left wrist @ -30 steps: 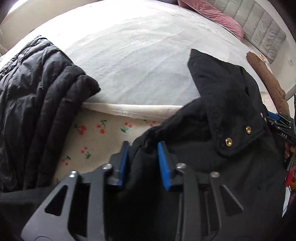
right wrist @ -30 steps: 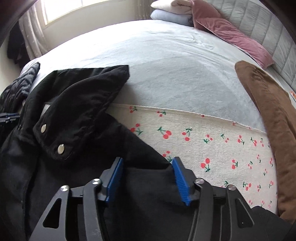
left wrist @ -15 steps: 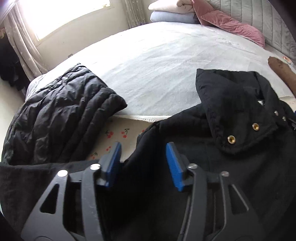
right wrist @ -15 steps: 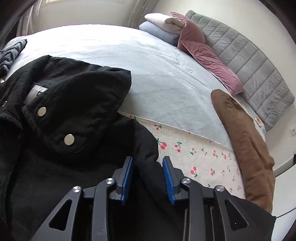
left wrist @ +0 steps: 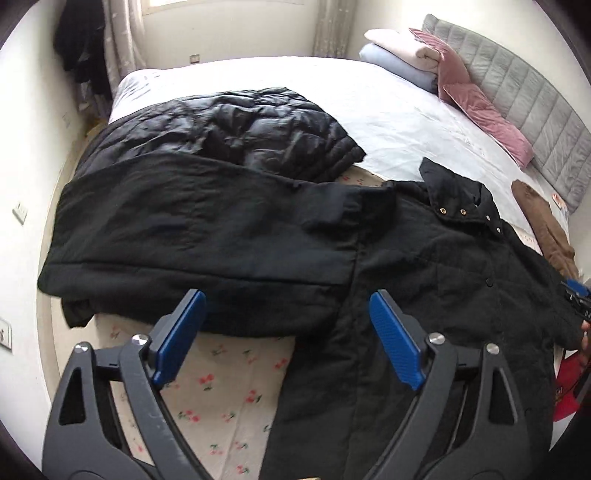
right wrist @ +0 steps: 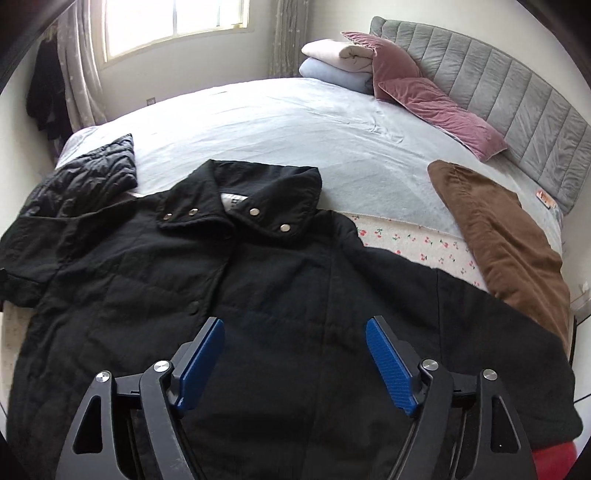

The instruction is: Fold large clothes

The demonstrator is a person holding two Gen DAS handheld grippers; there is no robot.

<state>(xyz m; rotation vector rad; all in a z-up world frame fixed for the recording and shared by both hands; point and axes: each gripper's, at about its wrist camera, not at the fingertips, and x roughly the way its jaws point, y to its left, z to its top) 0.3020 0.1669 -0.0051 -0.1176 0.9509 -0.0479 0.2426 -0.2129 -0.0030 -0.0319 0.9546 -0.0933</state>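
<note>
Holding both tools above the bed, I see my left hand-held gripper (left wrist: 286,332) with its blue pads spread wide apart and nothing between them; under it lie the cherry-print sheet (left wrist: 221,387) and the lower edge of the black coat (left wrist: 424,266). My right hand-held gripper (right wrist: 295,362) is likewise spread wide and grips nothing, and it hangs over the front of the black coat (right wrist: 258,295).

That coat lies flat on the bed, front side up, collar pointing toward the far side. In the right view its collar (right wrist: 258,192) stands open with metal snaps showing and a pale label inside. One sleeve (left wrist: 192,229) stretches out across the bed to the left in the left view, and its far part lies over the black quilted jacket (left wrist: 251,133). The other sleeve (right wrist: 480,314) runs out to the right and ends near the brown garment (right wrist: 502,236), which lies on the sheet close to the bed's right edge.

Beyond the coat, the pale blanket (right wrist: 295,125) covers the rest of the bed. Farther back, pink pillows (right wrist: 424,96) lean against the grey padded headboard (right wrist: 517,92), with folded pale bedding (right wrist: 336,62) stacked beside them. At the back wall I see a window (right wrist: 170,22) with curtains (right wrist: 81,74), and dark clothes (right wrist: 48,96) hang at the left.
</note>
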